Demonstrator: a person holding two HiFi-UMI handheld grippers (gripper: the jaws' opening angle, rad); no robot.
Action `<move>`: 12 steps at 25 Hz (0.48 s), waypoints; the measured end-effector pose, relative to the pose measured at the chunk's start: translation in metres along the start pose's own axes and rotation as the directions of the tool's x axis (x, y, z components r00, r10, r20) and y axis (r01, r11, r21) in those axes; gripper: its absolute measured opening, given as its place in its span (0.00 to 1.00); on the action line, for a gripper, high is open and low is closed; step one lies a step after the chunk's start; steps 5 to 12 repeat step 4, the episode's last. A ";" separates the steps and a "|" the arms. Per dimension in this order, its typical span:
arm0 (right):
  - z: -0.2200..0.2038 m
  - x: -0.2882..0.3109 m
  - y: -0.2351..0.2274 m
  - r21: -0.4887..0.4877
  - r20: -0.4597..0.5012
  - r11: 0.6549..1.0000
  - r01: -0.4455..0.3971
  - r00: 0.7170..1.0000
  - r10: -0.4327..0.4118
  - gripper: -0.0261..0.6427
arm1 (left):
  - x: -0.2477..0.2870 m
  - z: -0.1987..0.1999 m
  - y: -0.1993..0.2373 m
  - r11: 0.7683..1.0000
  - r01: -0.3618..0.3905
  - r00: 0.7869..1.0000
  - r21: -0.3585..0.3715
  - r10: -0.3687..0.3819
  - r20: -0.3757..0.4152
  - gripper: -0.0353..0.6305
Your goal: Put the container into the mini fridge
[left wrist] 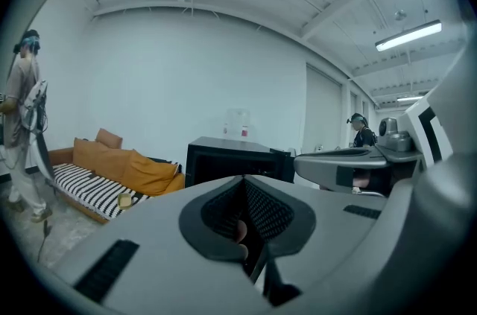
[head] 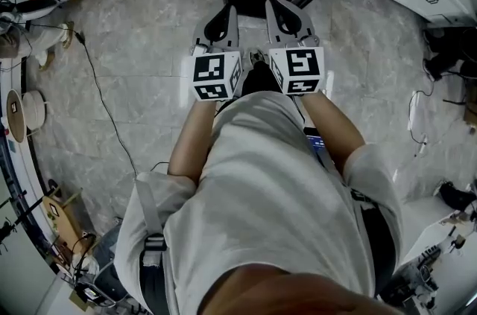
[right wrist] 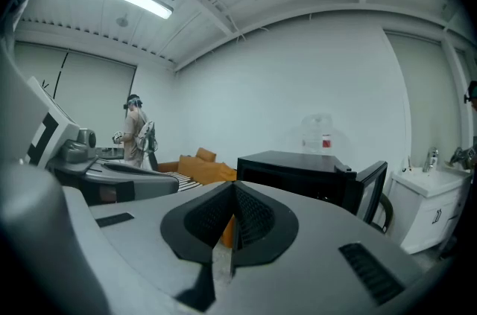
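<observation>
The person stands facing the black mini fridge (right wrist: 298,172) with 2 grippers held side by side in front of the body. The left gripper (left wrist: 244,194) has its jaws pressed together with nothing between them, and so does the right gripper (right wrist: 232,202).

The container (right wrist: 322,133), translucent with a red label, appears to stand on top of the fridge near the white wall, well apart from both grippers. The fridge door (right wrist: 370,191) hangs open on the right. The inside is too dark to see what it holds.

From where I stand, I see 3 risks:

1. **Closed jaws:** if a gripper reaches the container with its jaws together, it will push the container instead of gripping it. The container looks light and could tip or slide back against the wall.
2. **Smooth sides:** the clear wall looks slick, so a shallow or off-centre pinch could let the container twist out on the way down to the opening.
3. **Open door:** it juts out on the right gripper's side, and a wide swing there could hit its edge.

A black cable (head: 104,109) trails across the floor to the left, which is a trip hazard if the person steps that way.
</observation>
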State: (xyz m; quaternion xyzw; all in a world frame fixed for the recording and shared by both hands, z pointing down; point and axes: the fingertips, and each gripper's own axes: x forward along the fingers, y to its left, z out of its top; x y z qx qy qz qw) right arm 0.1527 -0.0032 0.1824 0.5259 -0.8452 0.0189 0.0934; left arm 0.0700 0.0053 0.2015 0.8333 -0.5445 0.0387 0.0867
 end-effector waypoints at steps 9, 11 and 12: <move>0.006 0.002 -0.001 -0.009 0.003 1.000 -0.002 1.000 0.002 0.09 | 0.002 0.008 -0.005 1.000 0.017 1.000 0.017 -0.017 0.009 0.07; 0.006 0.002 -0.001 -0.009 0.003 1.000 -0.002 1.000 0.002 0.09 | 0.002 0.008 -0.005 1.000 0.017 1.000 0.017 -0.017 0.009 0.07; 0.006 0.002 -0.001 -0.009 0.003 1.000 -0.002 1.000 0.002 0.09 | 0.002 0.008 -0.005 1.000 0.017 1.000 0.017 -0.017 0.009 0.07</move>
